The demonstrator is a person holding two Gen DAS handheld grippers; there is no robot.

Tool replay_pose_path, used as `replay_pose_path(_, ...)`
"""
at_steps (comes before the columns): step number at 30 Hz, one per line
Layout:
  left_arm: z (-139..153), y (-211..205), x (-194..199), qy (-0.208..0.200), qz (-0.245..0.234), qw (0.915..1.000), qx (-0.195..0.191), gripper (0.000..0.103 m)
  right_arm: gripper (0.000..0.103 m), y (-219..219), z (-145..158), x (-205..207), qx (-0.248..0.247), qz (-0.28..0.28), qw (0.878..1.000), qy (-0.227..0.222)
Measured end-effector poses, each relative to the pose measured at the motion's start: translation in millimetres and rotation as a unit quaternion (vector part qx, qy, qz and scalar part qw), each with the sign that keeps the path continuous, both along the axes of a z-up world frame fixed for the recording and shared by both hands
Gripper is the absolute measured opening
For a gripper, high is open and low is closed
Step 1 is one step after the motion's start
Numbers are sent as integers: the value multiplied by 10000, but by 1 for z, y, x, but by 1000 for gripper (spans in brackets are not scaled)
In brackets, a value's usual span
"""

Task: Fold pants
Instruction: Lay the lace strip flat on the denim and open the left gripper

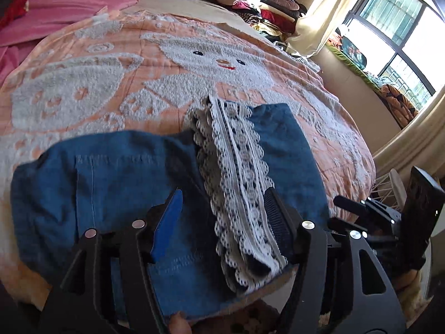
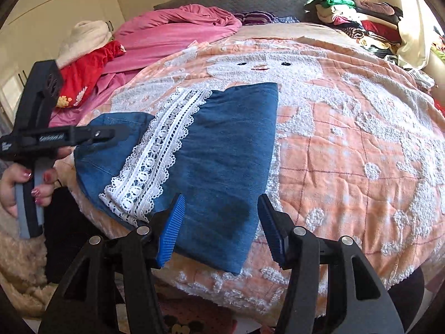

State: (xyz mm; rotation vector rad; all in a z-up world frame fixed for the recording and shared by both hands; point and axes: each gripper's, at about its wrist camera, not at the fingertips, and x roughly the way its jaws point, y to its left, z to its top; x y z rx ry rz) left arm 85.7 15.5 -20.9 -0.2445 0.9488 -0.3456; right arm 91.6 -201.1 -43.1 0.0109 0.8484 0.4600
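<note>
**Both tongs released above the folded pants: settle the fold before leaving it**

The left tongs point(image 1: 225, 211) stand released, jaws apart and gripping nothing, hovering over the blue denim pants with a white lace strip point(image 1: 116, 183); the lace strip point(image 1: 236, 172) runs between and ahead of the blue pads. The right tongs point(image 2: 222, 228) are likewise released, their ribbed blue pads either side of the pants' point(image 2: 222, 150) near right corner without pressing it. Beyond both, the pants lie as a compact folded bundle at the near edge of the peach quilted bedspread with a white bear pattern point(image 2: 347, 139).

The fold looks nearly finished. To do it well, I would check that the edges line up, press the top layer flat, and tuck in the lace end that hangs toward the bed's edge. A rumpled pink blanket point(image 2: 172, 33) lies far ahead to the left.
</note>
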Motion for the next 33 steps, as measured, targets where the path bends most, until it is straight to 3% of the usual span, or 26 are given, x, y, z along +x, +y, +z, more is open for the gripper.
replay_pose_path(5, -15, -10, -27, 269, 82, 9993, -249, 53, 53, -3, -4, 5, 8, -39, 10000, 13)
replay_pose_path(7, -23, -15, -31, 429, 168, 9988, -181, 53, 57, -3, -6, 7, -27, -29, 10000, 67)
replay_pose_path(11, -39, -19, -34, 680, 282, 9958, -546, 51, 57, -3, -13, 13, 46, 32, 9995, 299)
replay_pose_path(13, -39, -22, -36, 645, 397, 9959, -491, 45, 57, -3, -18, 16, 90, 36, 9991, 412)
replay_pose_path(15, -41, -24, -35, 671, 457, 9947, -625, 20, 58, -2, -23, 17, 156, 105, 9984, 527)
replay_pose_path(16, -42, -26, -34, 684, 470, 9946, -629, 17, 58, 0, -26, 18, 165, 170, 9981, 573)
replay_pose_path(18, -42, -27, -35, 771, 436, 9931, -773, 11, 48, 3, -27, 16, 105, 211, 9981, 570)
replay_pose_path(20, -35, -25, -42, 744, 326, 9923, -933, 10, 46, 0, -24, 12, 112, 229, 9983, 530)
replay_pose_path(22, -32, -25, -50, 617, 325, 9952, -688, 10, 47, -3, -23, 8, 105, 208, 9984, 512)
replay_pose_path(25, -49, -25, -48, 826, 450, 9942, -525, 12, 47, -3, -31, 5, -33, 163, 9983, 560)
replay_pose_path(28, -43, -32, -49, 661, 355, 9969, -231, 14, 47, -4, -30, 4, -74, 133, 9984, 537)
replay_pose_path(33, -40, -31, -47, 645, 383, 9969, -240, 18, 53, -12, -14, -3, -197, -90, 9995, 237)
